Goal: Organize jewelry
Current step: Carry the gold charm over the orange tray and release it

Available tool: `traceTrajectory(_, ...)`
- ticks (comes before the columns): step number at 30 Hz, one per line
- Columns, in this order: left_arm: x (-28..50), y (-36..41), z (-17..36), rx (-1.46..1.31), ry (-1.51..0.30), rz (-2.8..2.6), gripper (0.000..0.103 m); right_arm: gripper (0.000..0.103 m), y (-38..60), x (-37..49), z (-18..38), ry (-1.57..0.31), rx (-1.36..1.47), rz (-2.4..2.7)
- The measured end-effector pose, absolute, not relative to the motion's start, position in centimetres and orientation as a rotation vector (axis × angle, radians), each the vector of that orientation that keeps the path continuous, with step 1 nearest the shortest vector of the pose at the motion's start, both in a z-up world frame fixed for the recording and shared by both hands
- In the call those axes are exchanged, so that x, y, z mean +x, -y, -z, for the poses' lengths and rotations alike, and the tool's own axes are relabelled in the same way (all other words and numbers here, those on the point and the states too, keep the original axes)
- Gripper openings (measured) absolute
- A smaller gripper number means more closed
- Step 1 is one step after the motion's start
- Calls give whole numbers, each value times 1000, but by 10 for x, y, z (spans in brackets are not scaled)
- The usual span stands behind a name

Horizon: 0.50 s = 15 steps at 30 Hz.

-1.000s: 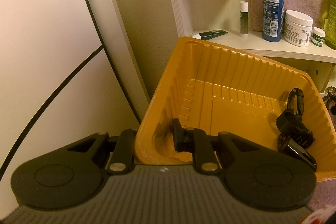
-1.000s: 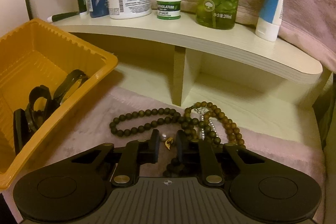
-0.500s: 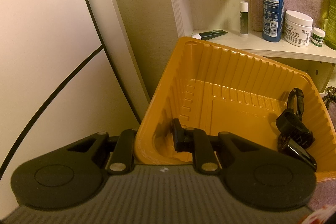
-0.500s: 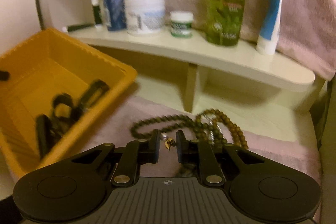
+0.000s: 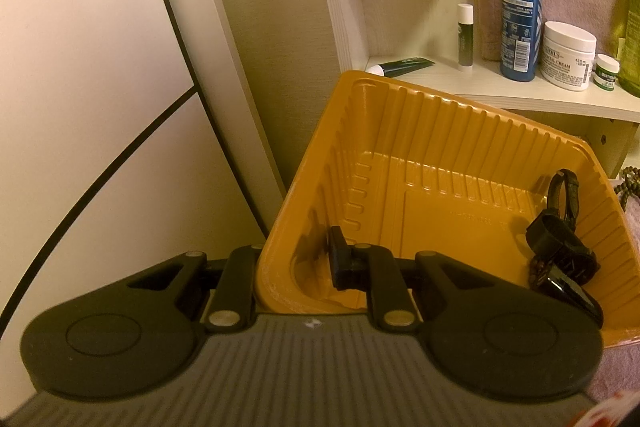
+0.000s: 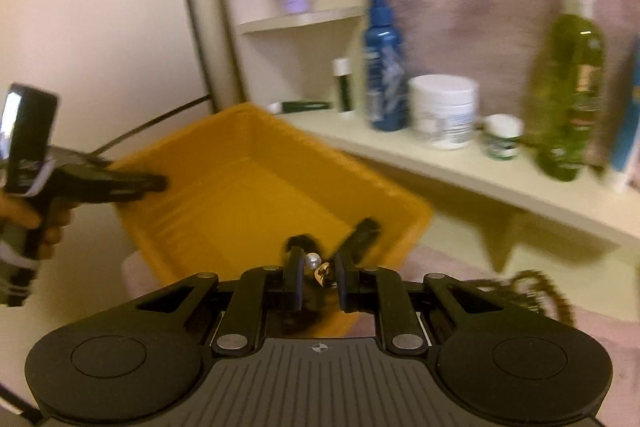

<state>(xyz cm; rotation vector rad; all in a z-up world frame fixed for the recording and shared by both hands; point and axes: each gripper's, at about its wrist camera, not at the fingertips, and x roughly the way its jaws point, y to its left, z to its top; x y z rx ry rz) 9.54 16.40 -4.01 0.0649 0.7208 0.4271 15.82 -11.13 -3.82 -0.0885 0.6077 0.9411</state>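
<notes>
My left gripper point(image 5: 296, 267) is shut on the near left wall of the orange tray point(image 5: 440, 155) and holds it tilted. Black watches point(image 5: 560, 247) lie in the tray's right corner. My right gripper point(image 6: 318, 277) is shut on a small piece with a pearl point(image 6: 313, 259) and a gold charm point(image 6: 323, 271), held above the tray's point(image 6: 248, 195) near right rim. Bead necklaces point(image 6: 536, 287) lie on the pink cloth at right. The left gripper point(image 6: 156, 183) also shows in the right wrist view, on the tray's left rim.
A white shelf point(image 5: 520, 95) behind the tray carries a blue spray bottle point(image 5: 520, 11), a white cream jar point(image 5: 568, 55), a small jar point(image 5: 607, 71) and a lip balm point(image 5: 465, 37). A green bottle point(image 6: 568, 95) stands further right. A pale wall panel point(image 5: 80, 67) is at left.
My right gripper has lifted the pearl piece off the cloth and swung left over the tray. The left gripper and tray have not moved.
</notes>
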Motion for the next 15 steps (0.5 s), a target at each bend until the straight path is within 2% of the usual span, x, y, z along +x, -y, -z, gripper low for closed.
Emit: traceTrajectory(15,95,-165,39,50,-720,-426,16,16,64,160,66,-890,-53,-1093)
